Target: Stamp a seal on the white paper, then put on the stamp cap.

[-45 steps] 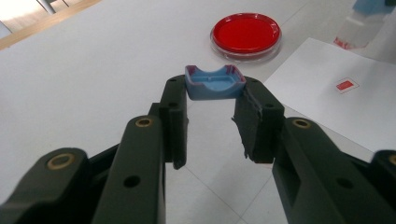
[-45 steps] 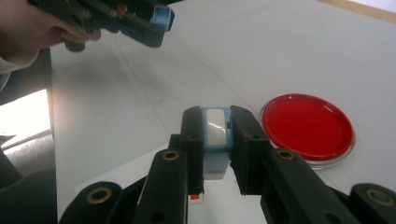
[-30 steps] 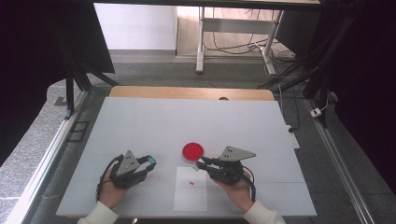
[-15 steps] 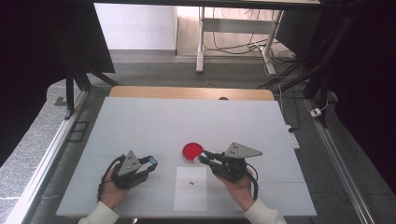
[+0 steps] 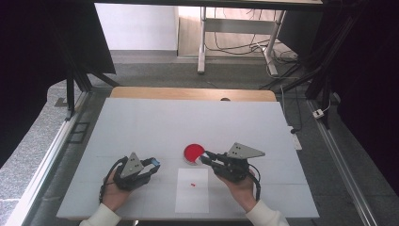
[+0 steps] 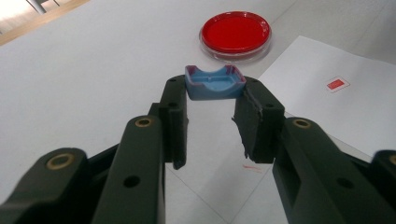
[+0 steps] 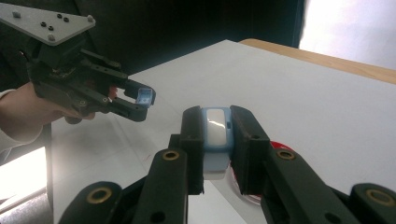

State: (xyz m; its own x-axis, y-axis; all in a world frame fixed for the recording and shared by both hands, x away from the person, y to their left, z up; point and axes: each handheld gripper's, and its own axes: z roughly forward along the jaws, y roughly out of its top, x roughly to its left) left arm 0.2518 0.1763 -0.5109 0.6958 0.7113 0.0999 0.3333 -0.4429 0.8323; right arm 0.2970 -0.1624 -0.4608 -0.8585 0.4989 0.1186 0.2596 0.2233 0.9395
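The right gripper [image 5: 205, 157] has edged toward the red dish [image 5: 193, 153], jaws clamped on a pale-blue block [image 7: 215, 135]; keep it level above the counter [image 5: 155, 122] while the left gripper [image 6: 215, 100], jaws clamped on a blue tray [image 6: 215, 82], waits beside it

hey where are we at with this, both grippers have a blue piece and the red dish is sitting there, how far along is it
Done: each piece is picked up. The left gripper clamps a blue tray-like piece; the right gripper clamps a blue piece with a pale face.
In hand: the right one hangs over the red dish.
Left: probably bringing the pieces to the dish; the white sheet holds just a small red mark.
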